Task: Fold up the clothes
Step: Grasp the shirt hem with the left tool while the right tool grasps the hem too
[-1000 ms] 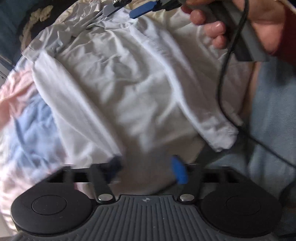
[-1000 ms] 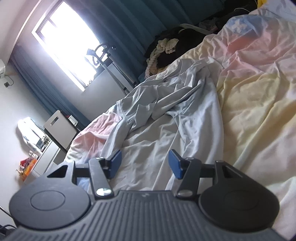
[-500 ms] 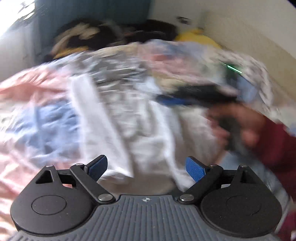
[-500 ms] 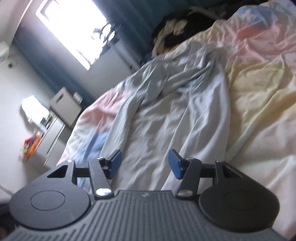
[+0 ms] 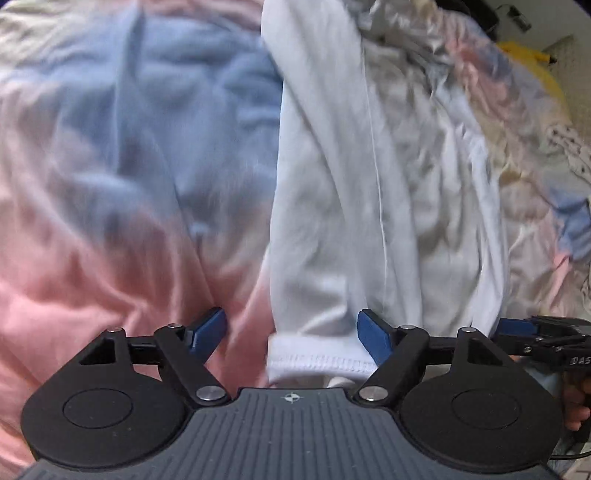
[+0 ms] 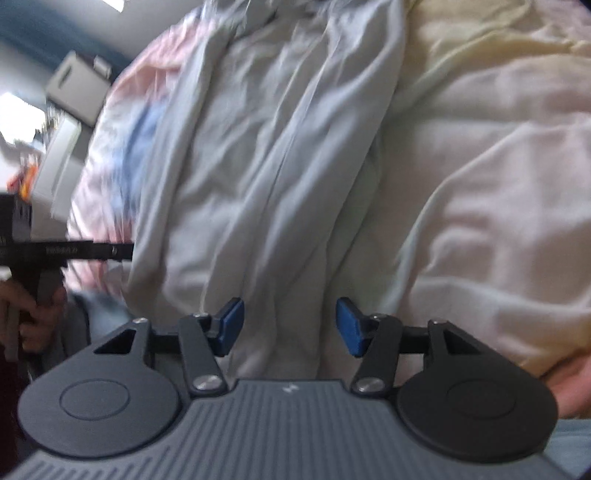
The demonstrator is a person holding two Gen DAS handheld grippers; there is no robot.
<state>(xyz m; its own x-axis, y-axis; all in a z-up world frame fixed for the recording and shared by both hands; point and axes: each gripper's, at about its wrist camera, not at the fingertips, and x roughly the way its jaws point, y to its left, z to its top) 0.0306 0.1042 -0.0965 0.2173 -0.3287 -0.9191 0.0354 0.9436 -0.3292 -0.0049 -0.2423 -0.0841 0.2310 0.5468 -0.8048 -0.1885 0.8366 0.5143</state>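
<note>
Pale shirt (image 5: pixel 343 206) blurred, its top cut off.

Bed (image 5: pixel 92 240): rumpled bedding, pink, blue, pale yellow patches. Wall beyond bed: dark teal curtain (image 6: pixel 33 18), bright window light at top left corner. White cabinet (image 6: pixel 79 88) beside bed's far edge. Yellow item (image 5: pixel 528 59), blurred, unidentifiable.

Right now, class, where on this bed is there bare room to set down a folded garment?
Free: pink-and-blue bedsheet left of the white shirt, and cream sheet on its right. Crowded: rumpled bedding beyond the shirt.
</note>
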